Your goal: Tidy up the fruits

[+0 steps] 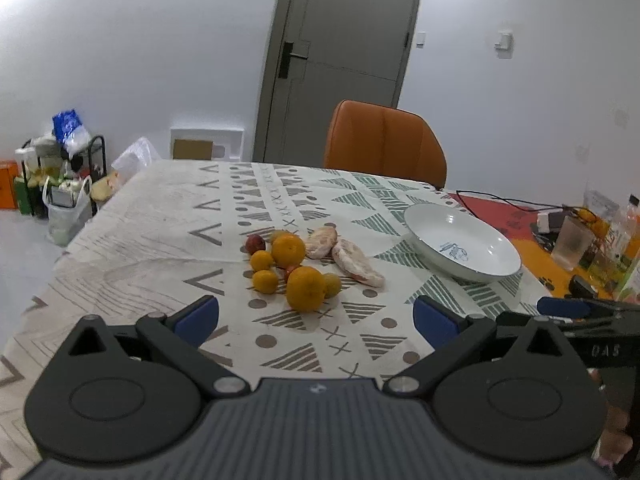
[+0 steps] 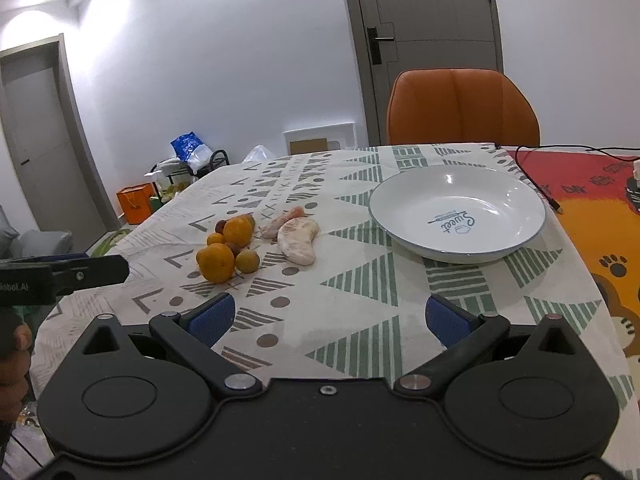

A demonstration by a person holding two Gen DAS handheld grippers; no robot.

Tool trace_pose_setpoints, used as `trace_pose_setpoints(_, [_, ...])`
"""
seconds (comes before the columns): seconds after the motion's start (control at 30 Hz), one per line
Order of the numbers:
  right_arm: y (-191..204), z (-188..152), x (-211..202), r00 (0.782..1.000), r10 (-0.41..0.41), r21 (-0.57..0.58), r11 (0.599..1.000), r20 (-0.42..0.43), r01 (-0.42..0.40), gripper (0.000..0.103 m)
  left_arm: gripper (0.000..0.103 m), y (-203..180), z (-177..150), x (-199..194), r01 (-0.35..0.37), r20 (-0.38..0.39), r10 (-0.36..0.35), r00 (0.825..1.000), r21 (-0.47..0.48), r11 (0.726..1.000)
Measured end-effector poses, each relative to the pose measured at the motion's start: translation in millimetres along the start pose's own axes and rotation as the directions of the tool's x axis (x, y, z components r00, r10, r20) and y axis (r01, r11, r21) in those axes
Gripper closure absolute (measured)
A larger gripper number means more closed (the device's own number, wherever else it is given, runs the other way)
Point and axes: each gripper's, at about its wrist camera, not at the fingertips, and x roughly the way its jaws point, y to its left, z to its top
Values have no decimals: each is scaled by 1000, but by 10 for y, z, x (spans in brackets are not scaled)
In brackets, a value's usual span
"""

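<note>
- We hold the left gripper (image 1: 316,322) above the near edge of the surface (image 1: 152,216), its blue fingers spread wide with nothing between them.
- The right gripper (image 2: 327,320) is likewise spread and empty, held over the patterned cloth short of the white plate (image 2: 516,236).
- The fruit sits in one loose cluster left of the plate: a large orange (image 1: 306,288) nearest us, a second orange (image 1: 289,249) behind it, small citrus (image 1: 265,281) beside them, a reddish fruit (image 1: 255,243) at the back.
- Two peeled pomelo segments (image 2: 298,242) lie between the cluster and the plate (apart from its rim).
- The plate holds nothing, so we judge the sorting has not started; this is the approach step.
- Next move, in our judgement: bring one gripper down over the near orange, close gently around its widest part, and carry it to the plate.
- Round fruit may roll when nudged, so neighbours need clearance.
</note>
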Motion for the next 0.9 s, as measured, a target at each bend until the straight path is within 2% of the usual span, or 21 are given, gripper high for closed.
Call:
trace_pose_setpoints(0.17, [-38,17,107,1000,29,12,1000,-10,-29,0,2,23,11,153,-4,-14,4,1000,2,1000])
trace_pose_setpoints(0.33, [-80,30,253,999,47,31,998,-25,-46,0,9,65,18,303,-3,-35,3,999,-12,1000])
trace_pose_setpoints(0.5, [-140,46,403,996,80,61,995,-38,-78,1,21,85,23,483,-6,-64,4,998,-17,1000])
trace_pose_setpoints(0.63, [-160,81,509,995,95,67,993,-37,-92,11,29,112,31,623,-1,-82,-1,997,-28,1000])
trace_pose_setpoints(0.77, [-168,111,620,994,103,64,993,-47,-100,12,36,140,44,741,-1,-99,-3,995,-49,999])
trace_pose_setpoints(0.9, [-165,132,733,992,112,60,992,-57,-109,12,37,136,49,832,-2,-104,-2,995,-43,999])
